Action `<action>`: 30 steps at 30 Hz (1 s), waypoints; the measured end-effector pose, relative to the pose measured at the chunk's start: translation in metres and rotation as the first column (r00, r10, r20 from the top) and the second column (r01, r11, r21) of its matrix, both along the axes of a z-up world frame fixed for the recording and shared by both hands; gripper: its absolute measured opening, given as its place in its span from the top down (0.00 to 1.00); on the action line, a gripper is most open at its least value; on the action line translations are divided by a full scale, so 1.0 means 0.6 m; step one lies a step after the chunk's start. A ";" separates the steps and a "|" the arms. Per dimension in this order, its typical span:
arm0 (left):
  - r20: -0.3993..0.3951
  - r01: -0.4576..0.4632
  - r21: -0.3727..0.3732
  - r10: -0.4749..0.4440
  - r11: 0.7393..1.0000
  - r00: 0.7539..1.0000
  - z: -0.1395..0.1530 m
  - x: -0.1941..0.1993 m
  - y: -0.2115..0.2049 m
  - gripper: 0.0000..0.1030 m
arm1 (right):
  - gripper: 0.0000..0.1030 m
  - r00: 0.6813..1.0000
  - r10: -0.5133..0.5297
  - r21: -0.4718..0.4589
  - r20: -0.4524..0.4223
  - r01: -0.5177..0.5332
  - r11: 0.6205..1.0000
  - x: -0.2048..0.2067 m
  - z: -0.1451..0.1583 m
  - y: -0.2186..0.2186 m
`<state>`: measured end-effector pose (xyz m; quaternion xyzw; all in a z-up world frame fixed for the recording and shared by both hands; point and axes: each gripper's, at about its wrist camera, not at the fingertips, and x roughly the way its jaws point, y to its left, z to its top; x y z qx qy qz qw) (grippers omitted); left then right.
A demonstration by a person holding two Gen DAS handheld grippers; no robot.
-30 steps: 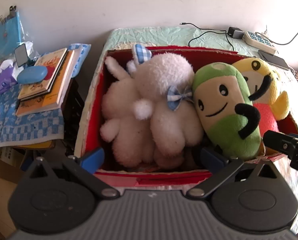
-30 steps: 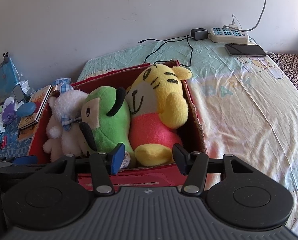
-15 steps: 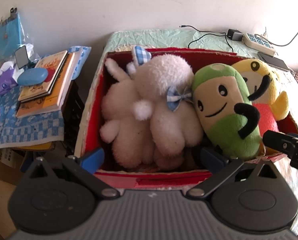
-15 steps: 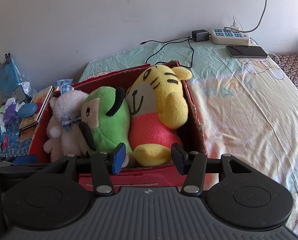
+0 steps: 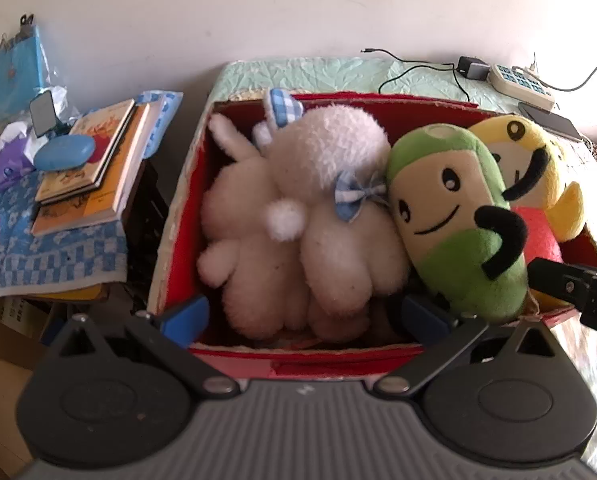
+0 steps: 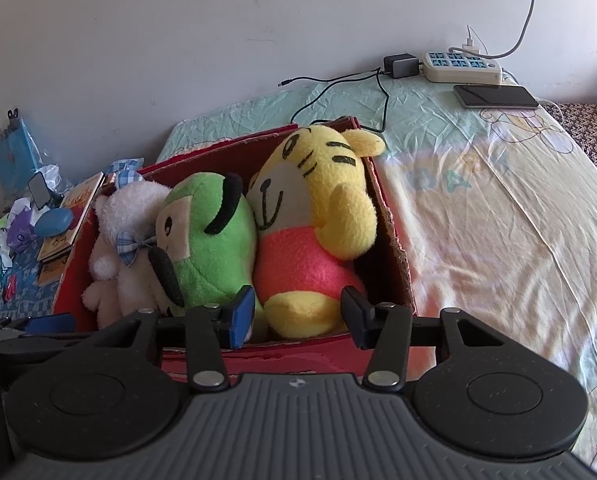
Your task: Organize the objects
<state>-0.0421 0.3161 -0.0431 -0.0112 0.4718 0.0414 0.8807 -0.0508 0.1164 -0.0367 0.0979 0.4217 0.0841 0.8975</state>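
A red cardboard box (image 5: 178, 208) (image 6: 390, 220) stands on the bed and holds three plush toys. A white fluffy rabbit (image 5: 298, 216) (image 6: 126, 236) with a blue checked bow lies at its left. A green plush (image 5: 458, 216) (image 6: 206, 240) lies in the middle. A yellow tiger with a pink belly (image 6: 318, 220) (image 5: 538, 184) lies at the right. My left gripper (image 5: 304, 318) is open and empty at the box's near edge, in front of the rabbit. My right gripper (image 6: 298, 316) is open and empty at the near edge, in front of the tiger's feet.
A side table (image 5: 38, 256) with a blue checked cloth, stacked books (image 5: 94, 168) and a blue case (image 5: 64, 152) stands left of the box. A power strip (image 6: 462, 66), charger cable (image 6: 338, 88) and phone (image 6: 496, 96) lie at the bed's far end. The bedsheet (image 6: 498, 220) spreads to the right.
Both grippers have drawn back and down slightly from the box. The toys and the box have not moved.
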 end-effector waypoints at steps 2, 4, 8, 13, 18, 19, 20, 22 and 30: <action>0.000 -0.001 0.003 0.001 1.000 1.000 -0.001 0.001 0.000 0.01 | 0.51 1.000 -0.002 0.005 -0.001 0.002 1.000 0.001 -0.001 -0.001; 0.003 -0.002 0.008 0.002 1.000 1.000 -0.003 0.002 -0.001 0.01 | 0.51 1.000 -0.004 0.009 -0.002 0.004 1.000 0.002 -0.002 -0.001; 0.006 0.000 0.005 0.000 1.000 1.000 -0.005 0.003 0.000 0.01 | 0.51 1.000 0.002 0.002 0.001 -0.002 1.000 0.002 -0.005 0.000; 0.005 0.001 0.003 -0.001 1.000 1.000 -0.005 0.003 0.001 0.01 | 0.51 1.000 0.005 -0.003 0.005 -0.005 1.000 0.003 -0.006 0.001; -0.001 0.003 -0.001 -0.003 1.000 1.000 -0.006 0.006 0.003 0.00 | 0.51 1.000 0.005 0.003 -0.003 -0.005 1.000 0.008 -0.006 -0.001; -0.003 0.004 0.002 -0.004 1.000 1.000 -0.005 0.007 0.002 0.00 | 0.51 1.000 0.005 0.002 -0.005 -0.005 1.000 0.009 -0.006 -0.001; -0.005 0.002 0.010 -0.002 1.000 1.000 -0.005 0.008 0.001 0.00 | 0.51 1.000 0.005 0.003 -0.008 -0.005 1.000 0.010 -0.006 -0.001; 0.000 -0.005 0.036 0.005 0.999 1.000 -0.002 0.008 -0.003 0.00 | 0.51 1.000 0.006 0.005 -0.012 -0.006 1.000 0.010 -0.006 -0.001; 0.059 -0.018 0.058 0.014 0.998 0.998 0.031 -0.003 -0.003 0.01 | 0.51 1.000 -0.002 0.015 -0.026 0.003 1.000 0.008 0.005 -0.006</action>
